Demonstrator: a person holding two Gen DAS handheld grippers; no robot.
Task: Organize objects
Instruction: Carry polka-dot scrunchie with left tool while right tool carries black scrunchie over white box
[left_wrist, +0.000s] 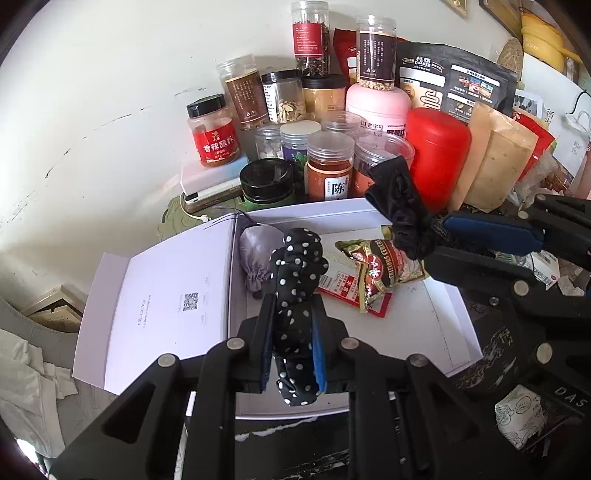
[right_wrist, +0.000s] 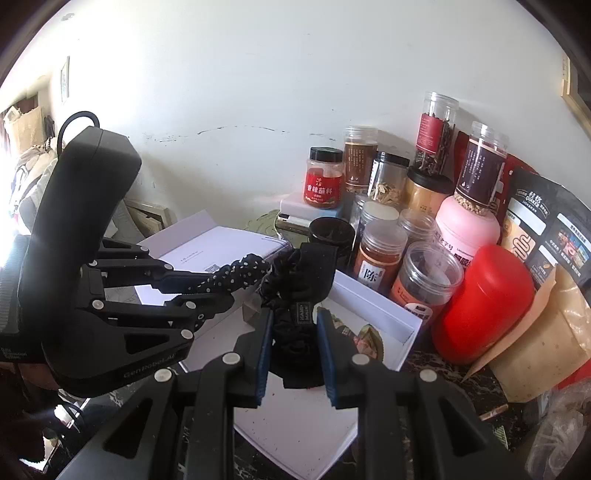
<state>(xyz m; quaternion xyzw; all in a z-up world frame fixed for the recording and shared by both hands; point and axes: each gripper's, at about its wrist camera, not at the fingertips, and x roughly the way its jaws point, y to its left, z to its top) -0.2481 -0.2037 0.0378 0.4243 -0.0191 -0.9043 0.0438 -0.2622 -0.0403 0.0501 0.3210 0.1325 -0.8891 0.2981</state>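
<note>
A big white box (left_wrist: 436, 325) is sitting open on the dark table (right_wrist: 443, 369), with its lid (left_wrist: 162, 299) lying flat beside it on the left. Behind the box, lots of jars and bags are standing packed against the wall, like a fat red canister (left_wrist: 437, 155), a pink tub (left_wrist: 376, 105) and a jar of orange powder (left_wrist: 330, 170).

Inside the box, a shiny snack packet (left_wrist: 384, 269) and a little grey pouch (left_wrist: 255, 251) are already lying there.

The left gripper (left_wrist: 293, 332) is squeezing a black scrunchie with white dots (left_wrist: 297, 273), holding it up over the box. The right gripper (right_wrist: 294, 347) is pinching a plain black scrunchie (right_wrist: 299, 280) tight, also over the box, near the back wall of it.

Here is what could go wrong. The two grippers are hanging very close together, so they could be bumping into each other. The black scrunchie is floating just in front of the jars, so a push too far back could be knocking one over. The scrunchies are soft and floppy too, so one could be landing on the box edge and sliding out.
</note>
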